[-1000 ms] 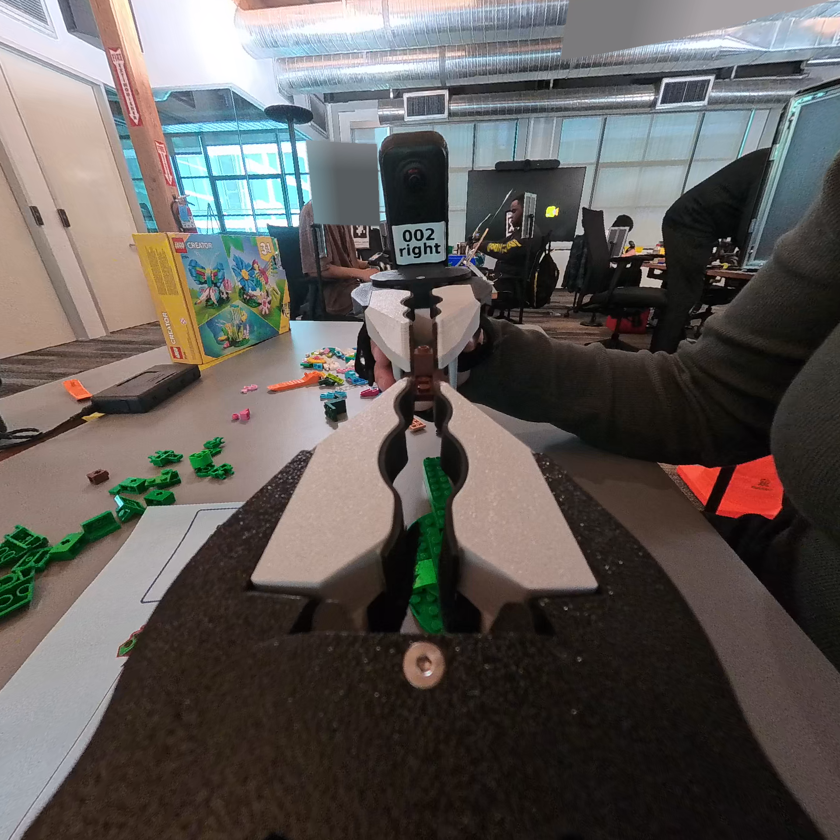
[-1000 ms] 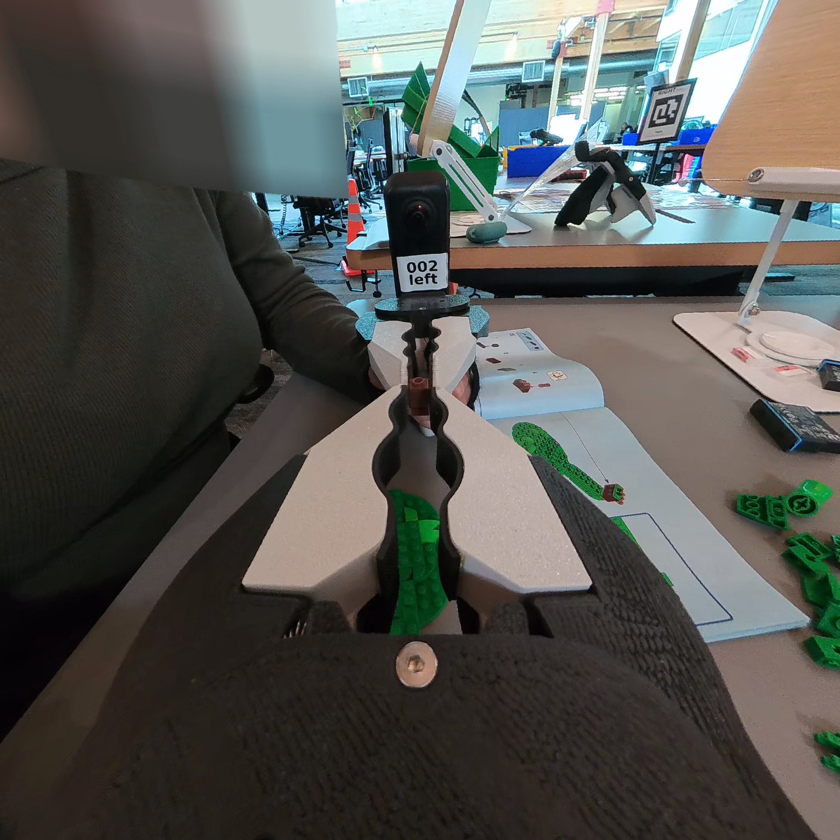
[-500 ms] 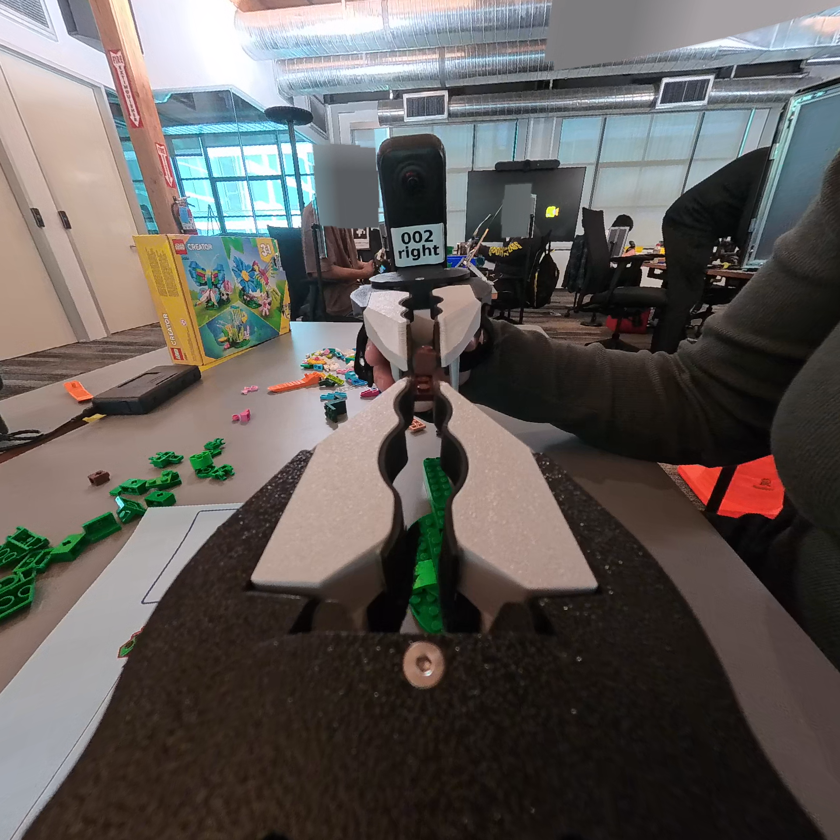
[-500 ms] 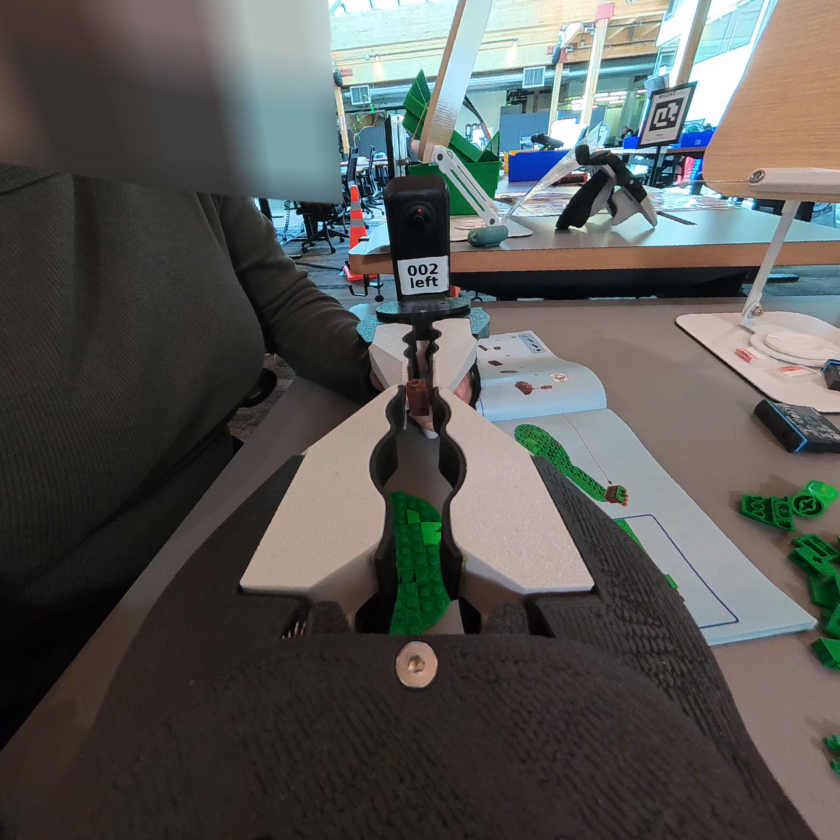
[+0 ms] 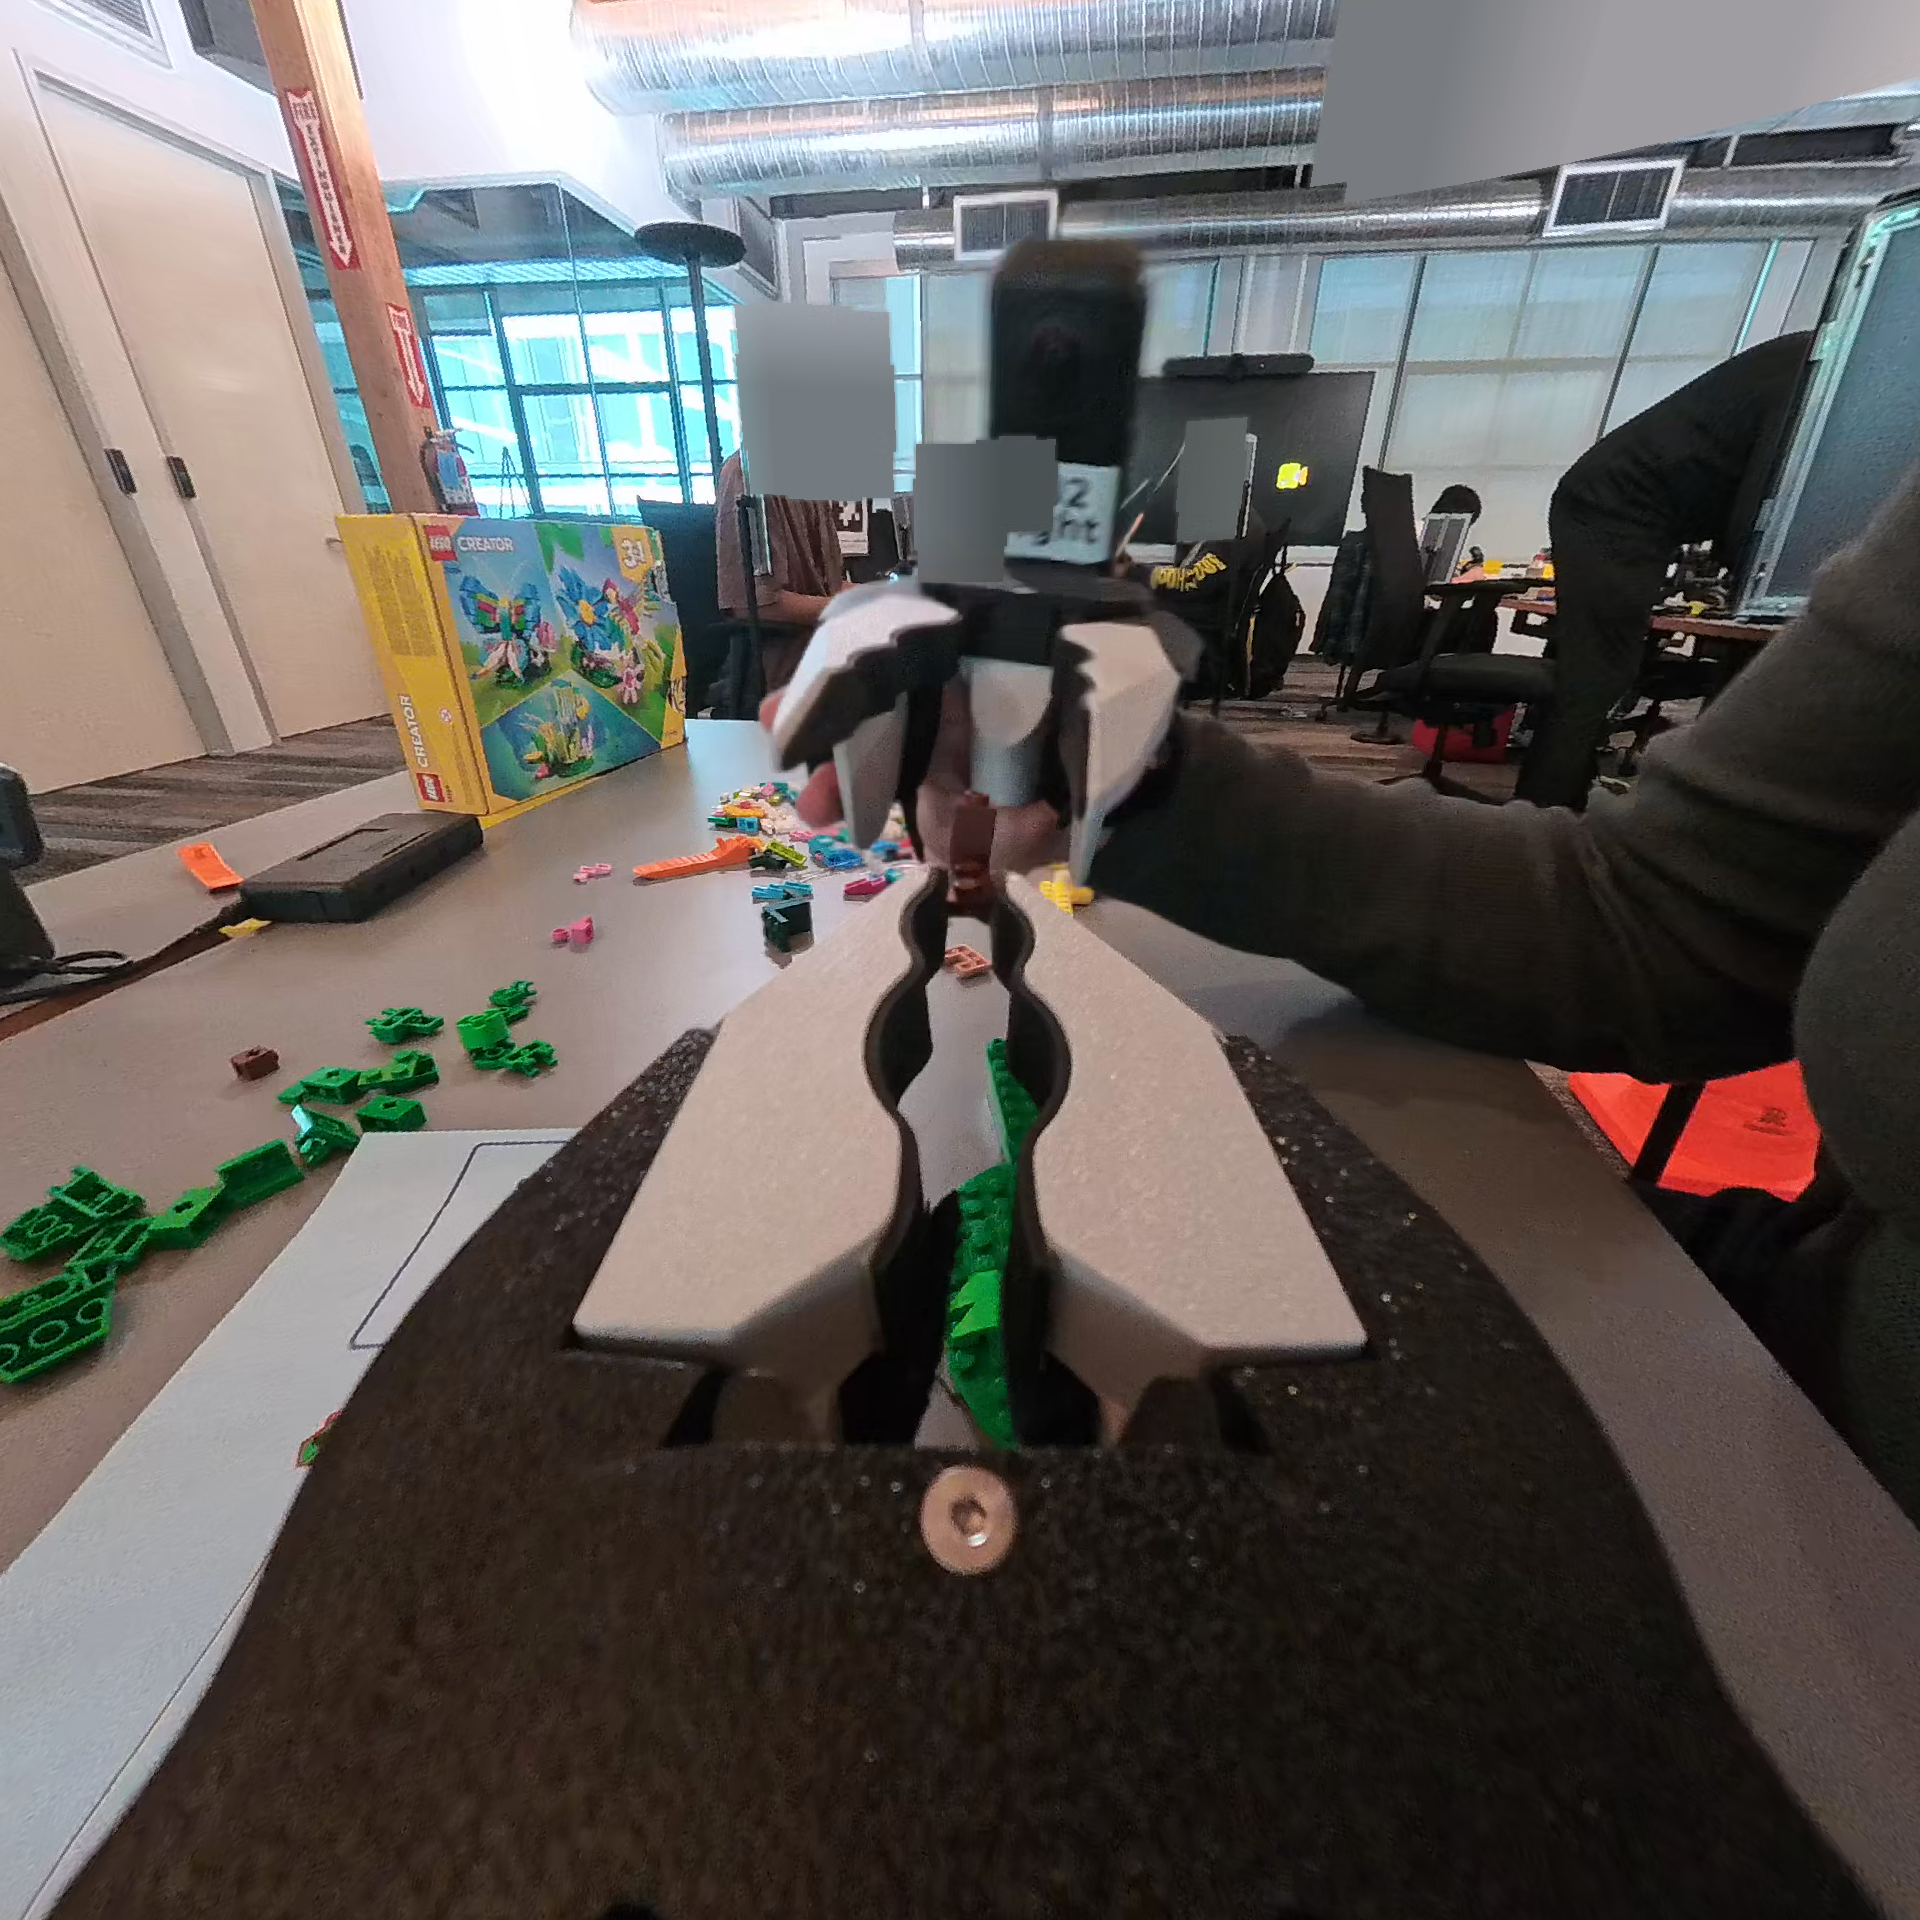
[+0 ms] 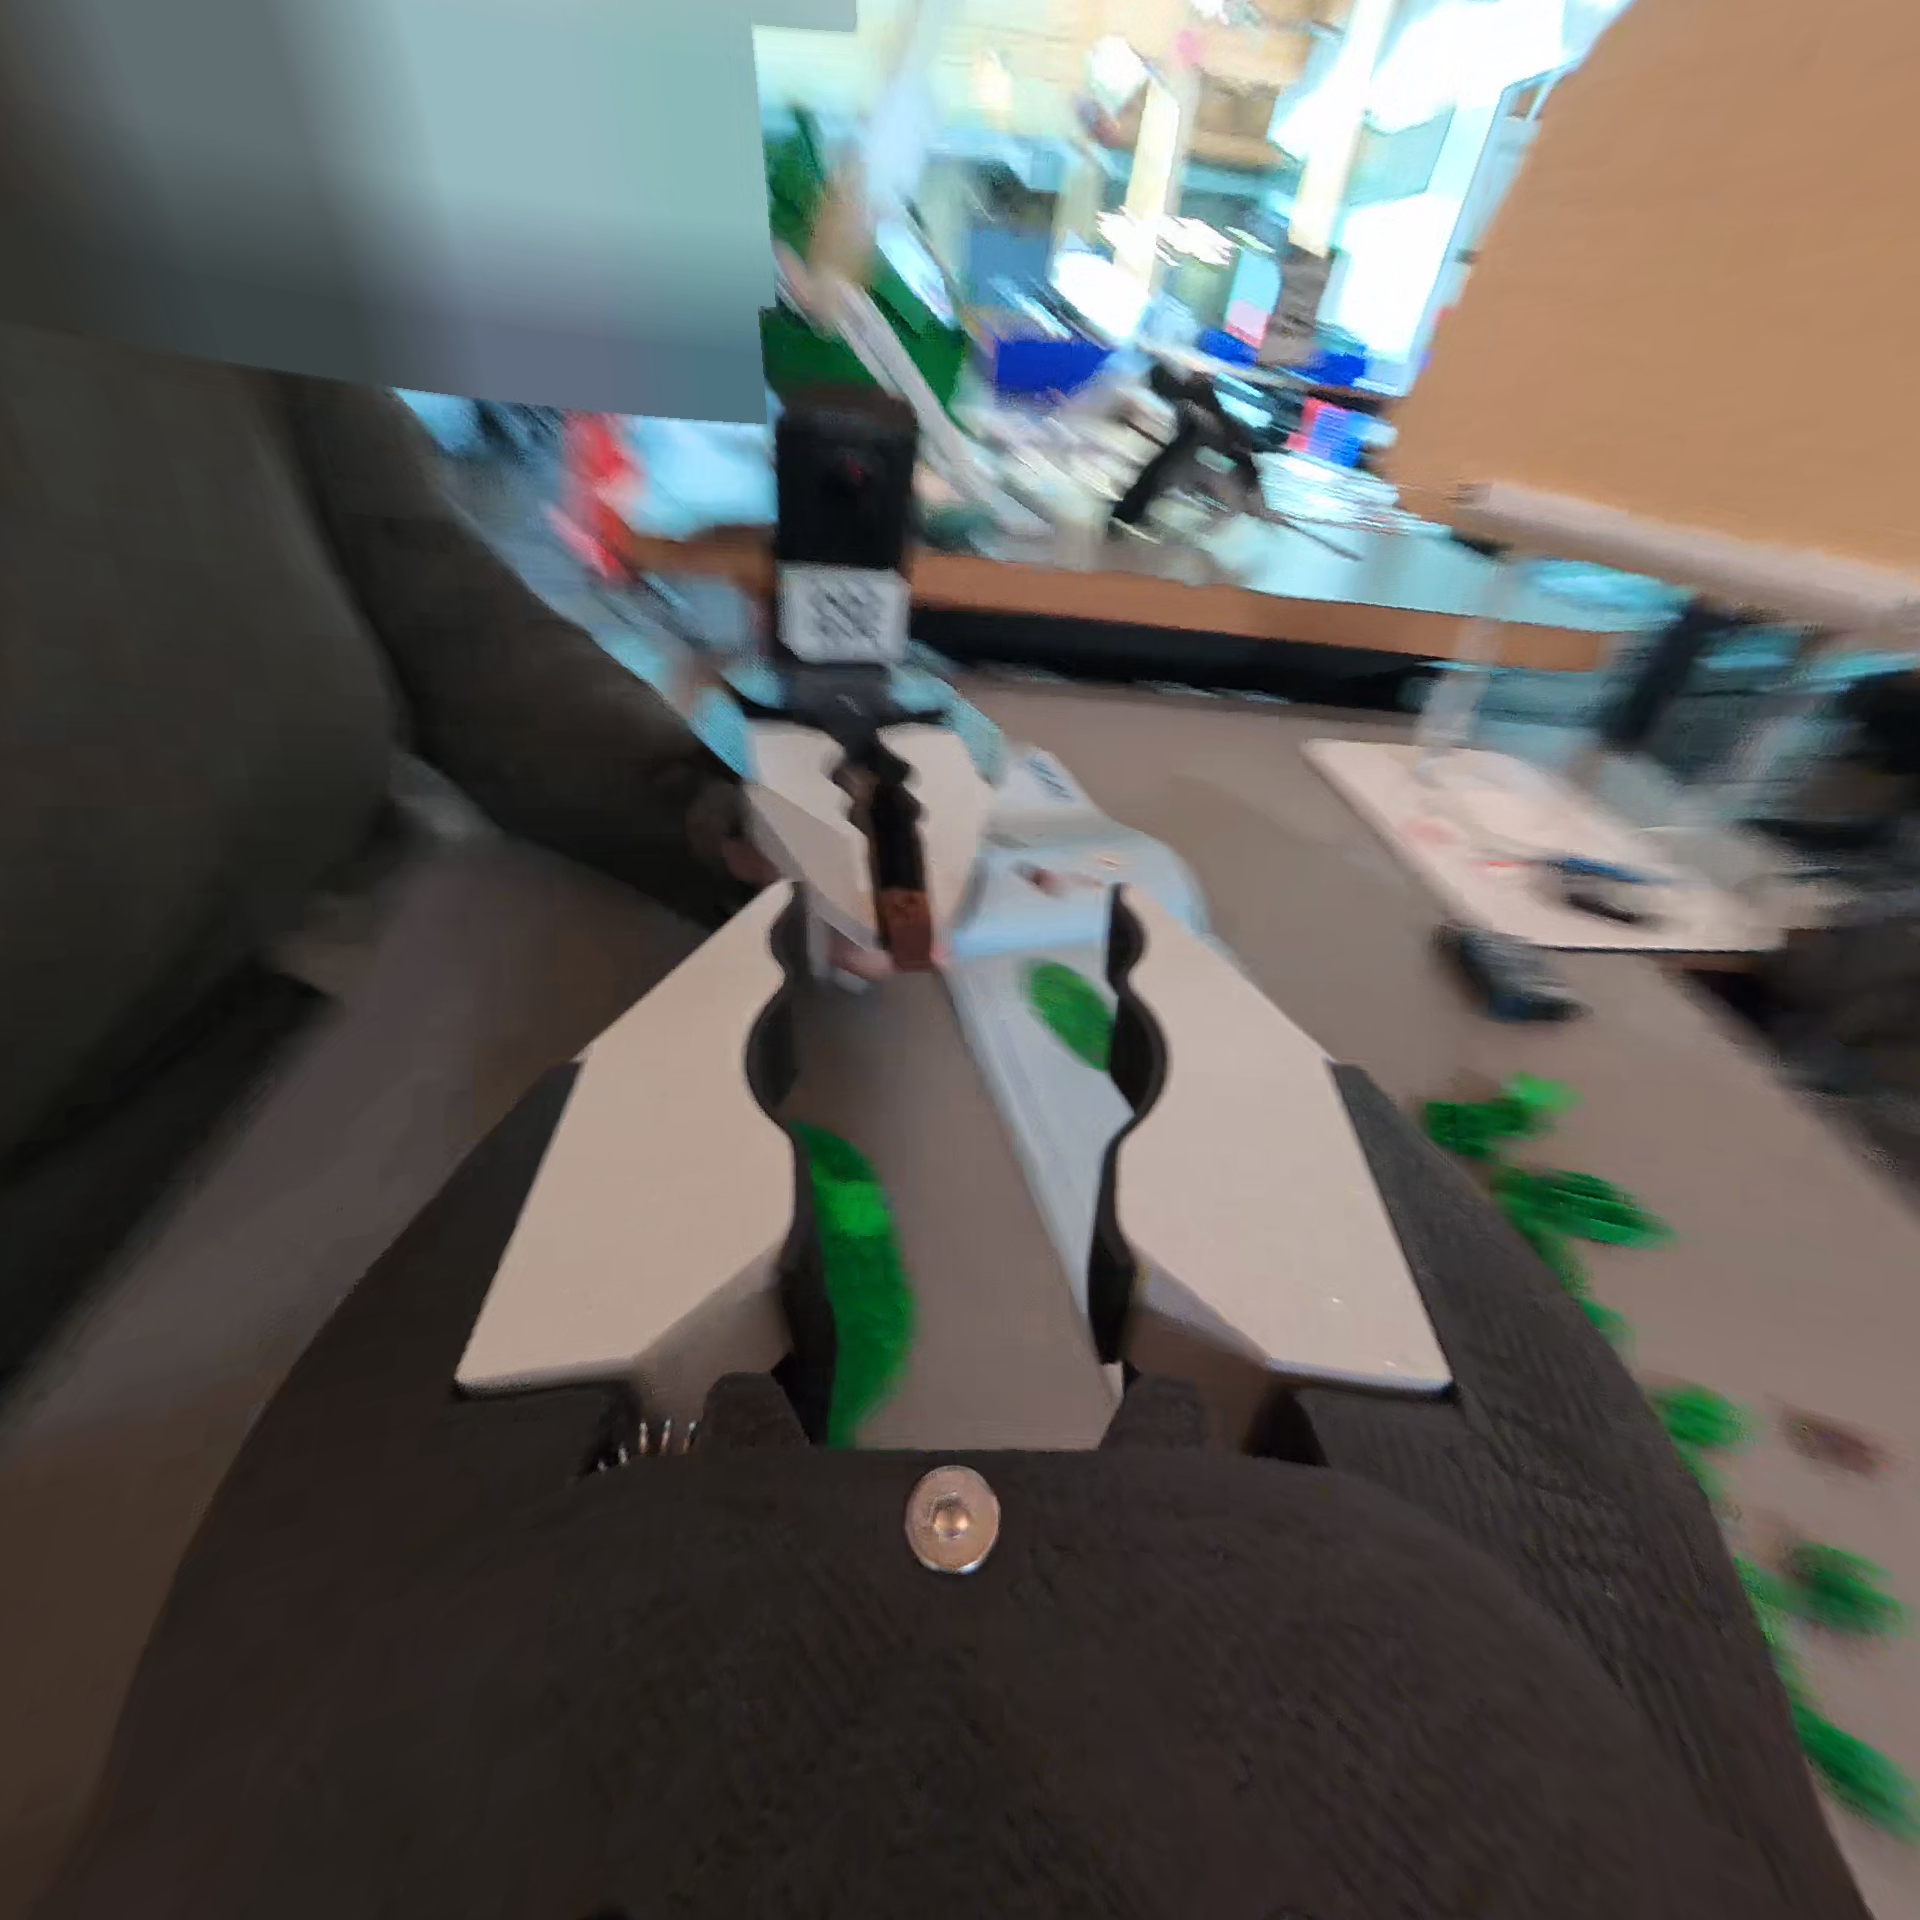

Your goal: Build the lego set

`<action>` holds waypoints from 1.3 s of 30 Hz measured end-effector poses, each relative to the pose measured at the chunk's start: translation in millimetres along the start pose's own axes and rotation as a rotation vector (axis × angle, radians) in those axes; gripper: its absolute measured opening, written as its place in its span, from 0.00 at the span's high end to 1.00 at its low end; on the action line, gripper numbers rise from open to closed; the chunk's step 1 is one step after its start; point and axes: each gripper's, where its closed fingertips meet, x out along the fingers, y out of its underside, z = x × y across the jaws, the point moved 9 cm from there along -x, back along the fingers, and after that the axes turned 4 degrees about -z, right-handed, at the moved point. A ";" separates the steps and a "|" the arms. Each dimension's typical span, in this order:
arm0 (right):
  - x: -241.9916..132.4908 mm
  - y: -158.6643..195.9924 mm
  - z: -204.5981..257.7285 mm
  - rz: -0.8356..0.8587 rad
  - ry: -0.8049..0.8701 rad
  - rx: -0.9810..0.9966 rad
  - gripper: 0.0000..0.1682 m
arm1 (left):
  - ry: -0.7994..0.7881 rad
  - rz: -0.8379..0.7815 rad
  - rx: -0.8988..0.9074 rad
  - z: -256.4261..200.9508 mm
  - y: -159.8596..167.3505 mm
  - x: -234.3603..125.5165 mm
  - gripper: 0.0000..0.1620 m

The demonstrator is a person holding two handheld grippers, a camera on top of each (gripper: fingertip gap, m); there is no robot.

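My left gripper (image 5: 968,896) is shut on a small brown lego piece (image 5: 971,836) that sticks out past its fingertips. The right wrist view, which is blurred, shows the same grip: the brown piece (image 6: 902,928) sits at the left gripper's tips. My right gripper (image 6: 951,920) is open wide and empty, with its fingers apart on either side of the brown piece and not touching it. It faces the left gripper and also shows, blurred and open, in the left wrist view (image 5: 977,727). A green leaf-shaped lego plate (image 5: 982,1247) lies on the table under both grippers.
An open instruction booklet (image 6: 1049,894) lies on the grey table (image 5: 644,987). Several loose green bricks (image 5: 343,1086) are at the left. A pile of coloured pieces (image 5: 769,831), an orange separator (image 5: 696,860), a black case (image 5: 353,873) and the set's box (image 5: 520,655) are farther back. A person's sleeve (image 5: 1507,894) crosses the right.
Both grippers were shut on the brown piece. My right gripper has opened wide, let go of it and drawn back a little. The left gripper still holds it.
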 end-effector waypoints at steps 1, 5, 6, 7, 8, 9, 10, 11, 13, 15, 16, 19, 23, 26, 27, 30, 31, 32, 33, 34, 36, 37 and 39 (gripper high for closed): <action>1.9 -0.7 4.4 0.051 0.072 -0.113 0.62 | -0.006 0.003 -0.001 0.5 0.1 -0.1 0.97; 8.3 4.1 29.0 0.200 0.342 -0.604 0.57 | -0.032 0.021 -0.008 3.1 1.9 0.0 0.97; 10.0 6.6 35.2 0.228 0.380 -0.706 0.58 | -0.038 0.025 -0.012 3.8 2.3 -0.1 0.97; 11.7 9.6 39.6 0.270 0.429 -0.815 0.59 | -0.044 0.027 -0.015 4.5 2.6 -0.1 0.97; 13.9 13.2 43.4 0.322 0.463 -0.924 0.60 | -0.051 0.030 -0.018 5.2 3.0 -0.3 0.97; 16.6 16.8 45.9 0.372 0.499 -1.025 0.61 | -0.055 0.032 -0.021 5.7 3.3 -0.4 0.97; 19.8 19.8 47.5 0.408 0.540 -1.112 0.63 | -0.059 0.034 -0.024 6.1 3.6 -0.4 0.97; 23.5 22.7 48.9 0.431 0.567 -1.180 0.67 | -0.063 0.036 -0.027 6.5 4.0 -0.4 0.97; 30.4 26.0 50.9 0.471 0.618 -1.297 0.70 | -0.067 0.040 -0.030 7.0 4.4 -0.4 0.97; 34.7 27.1 52.0 0.487 0.656 -1.376 0.72 | -0.070 0.042 -0.030 7.2 4.6 -0.3 0.97; 36.3 28.3 52.0 0.501 0.656 -1.394 0.72 | -0.070 0.042 -0.031 7.2 4.6 -0.4 0.97; 38.8 29.9 50.0 0.526 0.683 -1.399 0.74 | -0.073 0.046 -0.032 7.2 4.9 -0.1 0.97; 41.0 33.1 49.1 0.540 0.684 -1.401 0.78 | -0.070 0.047 -0.033 6.4 5.2 0.5 0.97; 42.6 35.9 49.5 0.543 0.668 -1.389 0.80 | -0.071 0.045 -0.031 6.2 4.7 0.3 0.97; 42.6 35.5 49.7 0.536 0.669 -1.387 0.80 | -0.073 0.044 -0.027 6.0 4.5 0.2 0.97; 41.9 32.3 50.7 0.506 0.692 -1.385 0.87 | -0.073 0.042 -0.015 4.4 4.1 0.6 0.97; 41.9 31.5 50.9 0.501 0.698 -1.384 0.89 | -0.073 0.044 -0.016 4.3 4.4 0.7 0.97; 41.8 31.5 51.1 0.504 0.697 -1.386 0.90 | -0.073 0.045 -0.018 4.2 4.5 0.7 0.97; 41.7 31.8 51.0 0.508 0.695 -1.388 0.90 | -0.073 0.048 -0.019 4.4 4.6 0.9 0.97; 42.0 32.4 50.8 0.517 0.692 -1.390 0.91 | -0.075 0.054 -0.017 4.5 4.7 0.9 0.97; 42.5 33.0 50.3 0.530 0.689 -1.382 0.91 | -0.081 0.063 -0.020 5.0 5.3 0.8 0.97; 42.7 32.8 50.1 0.535 0.687 -1.368 0.92 | -0.081 0.064 -0.025 5.3 5.1 0.8 0.97; 43.1 32.1 49.2 0.544 0.682 -1.341 0.92 | -0.084 0.066 -0.031 5.9 4.9 0.4 0.97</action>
